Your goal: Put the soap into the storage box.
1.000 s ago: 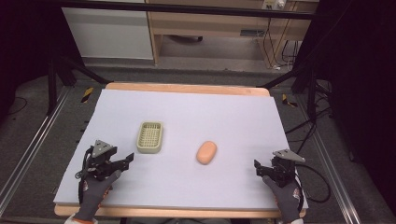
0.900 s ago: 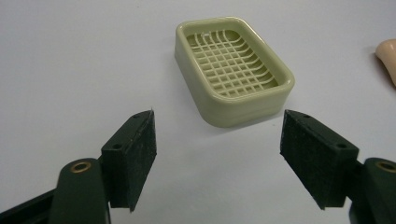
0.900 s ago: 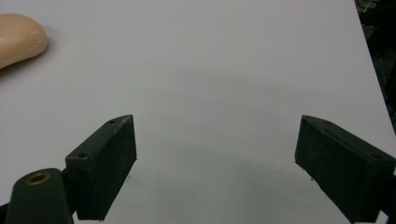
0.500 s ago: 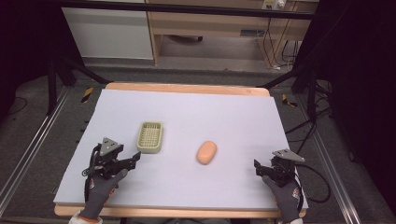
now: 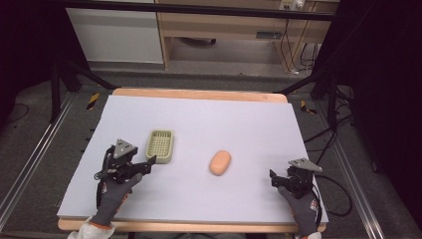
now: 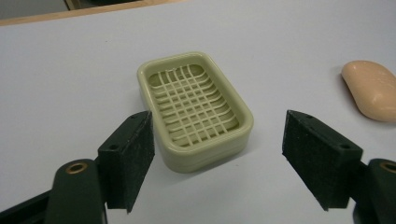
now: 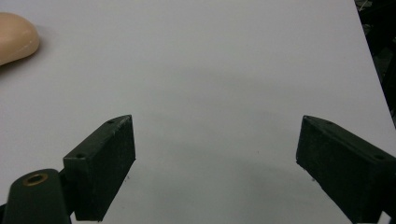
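A pale green soap dish (image 5: 160, 145) with a grid floor lies on the white table cover, left of centre. My left gripper (image 5: 146, 167) is just short of its near end, open and empty. In the left gripper view the soap dish (image 6: 194, 105) sits ahead of and between the spread jaws of the left gripper (image 6: 217, 135), apart from both. A peach soap bar (image 5: 220, 162) lies mid-table, to the dish's right, and the same soap bar (image 6: 371, 88) shows at that view's right edge. My right gripper (image 5: 275, 181) rests near the front right, open over bare cover, its jaws (image 7: 215, 135) wide. The soap bar (image 7: 14, 35) is far off to its upper left.
The white cover (image 5: 199, 114) spans a wood-edged table (image 5: 199, 94). Dark floor, metal rails and cables surround it. A cable (image 5: 338, 199) trails off the right edge behind my right hand.
My left gripper has moved forward and to the right, closing in on the soap dish's near end. The right gripper, dish and soap have stayed put.
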A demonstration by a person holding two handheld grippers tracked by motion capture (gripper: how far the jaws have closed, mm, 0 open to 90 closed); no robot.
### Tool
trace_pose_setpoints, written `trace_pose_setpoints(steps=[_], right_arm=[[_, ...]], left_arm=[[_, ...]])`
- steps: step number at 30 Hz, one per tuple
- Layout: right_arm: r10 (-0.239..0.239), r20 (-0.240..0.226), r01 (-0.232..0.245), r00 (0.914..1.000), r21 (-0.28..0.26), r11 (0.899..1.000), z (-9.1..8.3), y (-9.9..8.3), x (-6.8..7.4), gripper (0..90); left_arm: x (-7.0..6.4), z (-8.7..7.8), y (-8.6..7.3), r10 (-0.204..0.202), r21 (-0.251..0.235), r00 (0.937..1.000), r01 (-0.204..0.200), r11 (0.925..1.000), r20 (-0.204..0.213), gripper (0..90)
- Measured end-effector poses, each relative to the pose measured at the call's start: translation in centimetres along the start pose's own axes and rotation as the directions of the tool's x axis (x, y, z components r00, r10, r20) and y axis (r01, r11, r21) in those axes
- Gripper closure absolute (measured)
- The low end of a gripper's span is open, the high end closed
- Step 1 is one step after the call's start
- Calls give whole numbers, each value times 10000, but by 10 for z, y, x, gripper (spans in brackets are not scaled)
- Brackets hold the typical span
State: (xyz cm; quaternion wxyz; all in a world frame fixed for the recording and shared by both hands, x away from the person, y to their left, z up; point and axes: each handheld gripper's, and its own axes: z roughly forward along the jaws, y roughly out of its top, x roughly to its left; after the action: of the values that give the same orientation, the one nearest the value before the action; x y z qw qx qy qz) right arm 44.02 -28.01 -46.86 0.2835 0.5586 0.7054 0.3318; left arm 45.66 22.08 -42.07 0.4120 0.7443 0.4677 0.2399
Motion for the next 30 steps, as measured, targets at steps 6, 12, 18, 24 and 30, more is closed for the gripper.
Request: trace_pose_setpoints(steps=[6, 12, 18, 24, 30], right_arm=[[34, 16, -34, 10000, -3, 10000, 0, 0, 0, 119], [81, 46, -81, 10000, -42, 10000, 0, 1, 0, 116], [68, 82, -67, 9999, -95, 9999, -1, 1, 0, 113], [97, 115, -95, 9999, -130, 9999, -1, 1, 0, 105], [116, 142, -114, 9998, -148, 9998, -1, 1, 1, 102]], left_arm=[[-6, 4, 4, 59, 26, 10000, -59, 10000, 75, 244], [-9, 5, 8, 112, -6, 9998, -112, 9999, 133, 244], [-11, 8, 11, 102, 16, 9998, -102, 9999, 170, 244], [-14, 11, 14, 110, 20, 9997, -110, 9999, 216, 243], [-21, 15, 19, 252, 50, 9993, -254, 9997, 277, 242]])
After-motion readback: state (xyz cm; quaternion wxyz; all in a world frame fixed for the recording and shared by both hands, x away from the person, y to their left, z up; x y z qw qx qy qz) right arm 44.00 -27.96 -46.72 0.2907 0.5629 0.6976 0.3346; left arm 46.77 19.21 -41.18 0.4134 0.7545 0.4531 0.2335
